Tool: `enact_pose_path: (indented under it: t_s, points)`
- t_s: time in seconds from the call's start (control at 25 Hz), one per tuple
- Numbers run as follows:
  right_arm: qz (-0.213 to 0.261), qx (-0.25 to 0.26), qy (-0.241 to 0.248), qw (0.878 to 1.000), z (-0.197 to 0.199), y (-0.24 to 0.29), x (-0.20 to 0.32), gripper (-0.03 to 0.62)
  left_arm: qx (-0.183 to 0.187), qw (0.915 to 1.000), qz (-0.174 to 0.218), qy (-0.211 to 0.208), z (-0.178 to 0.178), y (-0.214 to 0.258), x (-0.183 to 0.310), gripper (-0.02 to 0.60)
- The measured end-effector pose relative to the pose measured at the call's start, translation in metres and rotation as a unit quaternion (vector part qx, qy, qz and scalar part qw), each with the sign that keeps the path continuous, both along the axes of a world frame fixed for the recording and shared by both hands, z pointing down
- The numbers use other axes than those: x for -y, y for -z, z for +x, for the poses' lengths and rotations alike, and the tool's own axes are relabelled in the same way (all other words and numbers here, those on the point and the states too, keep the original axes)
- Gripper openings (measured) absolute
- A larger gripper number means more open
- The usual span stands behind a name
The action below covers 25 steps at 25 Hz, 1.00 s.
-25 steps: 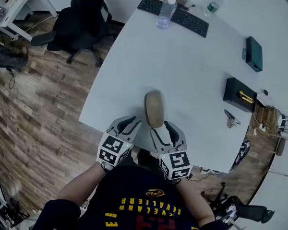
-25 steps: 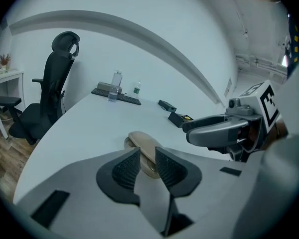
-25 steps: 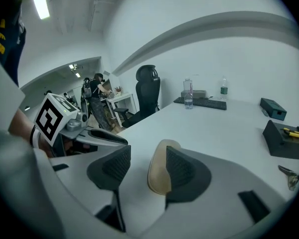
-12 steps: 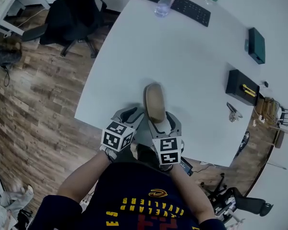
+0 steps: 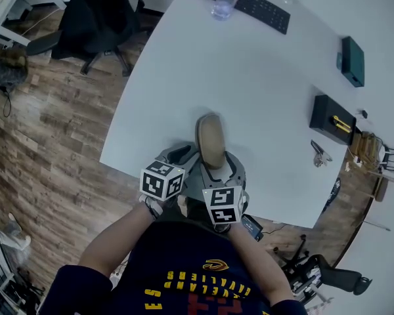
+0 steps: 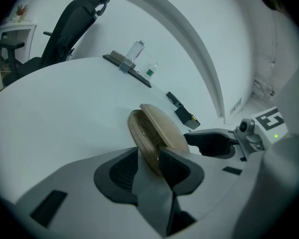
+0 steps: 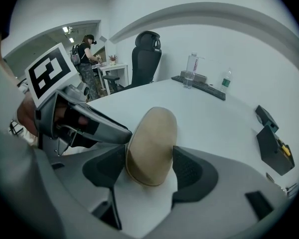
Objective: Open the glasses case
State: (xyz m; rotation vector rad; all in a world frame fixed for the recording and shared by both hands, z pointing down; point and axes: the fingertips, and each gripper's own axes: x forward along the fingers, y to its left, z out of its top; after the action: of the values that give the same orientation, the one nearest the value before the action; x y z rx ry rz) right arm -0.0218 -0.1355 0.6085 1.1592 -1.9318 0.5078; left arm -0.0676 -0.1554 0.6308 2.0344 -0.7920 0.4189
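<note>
Glasses case (image 5: 211, 138), tan and oval, lies on the broad white table (image 5: 262, 77), near the edge where the person stands, its long axis pointing away from them. Beyond the table's far-left side a black office chair (image 5: 102, 15) stands on the wood floor (image 5: 46, 143). At the far edge lies a black keyboard (image 5: 262, 13) with a clear water bottle (image 5: 224, 0) just beside it. Well off to the right sit a black box (image 5: 330, 121) and a dark teal box (image 5: 352, 61).

The left gripper (image 6: 148, 156) and right gripper (image 7: 149, 153) sit side by side at the case's near end, which stands between both pairs of jaws. Both pairs have just been opening and are spread wide. The right gripper's pads flank the case closely without seeming to press. The left gripper's right pad is at the case's edge, and its left pad is clear.

In the left gripper view the case is ajar. Its lid (image 6: 167, 131) is parted from the lower shell (image 6: 135, 133), and the glasses (image 6: 147, 136) show in the gap.

The opening looks begun but not finished, with neither gripper clamping. The next move probably calls for one gripper to steady the lower shell while the other catches the lid's rim and swings it back. The smooth, curved shell could slip.
</note>
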Motion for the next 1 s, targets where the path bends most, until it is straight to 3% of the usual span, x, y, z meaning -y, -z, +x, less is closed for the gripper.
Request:
enact_pose_path:
  t_s: [0.4, 0.64, 1.0]
  points:
    - [0.001, 0.008, -0.003, 1.0, 0.001, 0.0, 0.0, 0.298, -0.006, 0.9997, -0.022, 0.006, 0.008, -0.008, -0.004, 0.133]
    - [-0.005, 0.055, -0.034, 0.998, 0.009, 0.004, 0.0, 0.298, -0.001, 0.9994, -0.032, 0.012, 0.009, -0.011, -0.003, 0.133]
    - [0.005, 0.064, -0.042, 0.997, 0.019, 0.013, 0.002, 0.296, 0.008, 0.9995, -0.031, 0.009, 0.008, -0.011, -0.002, 0.133]
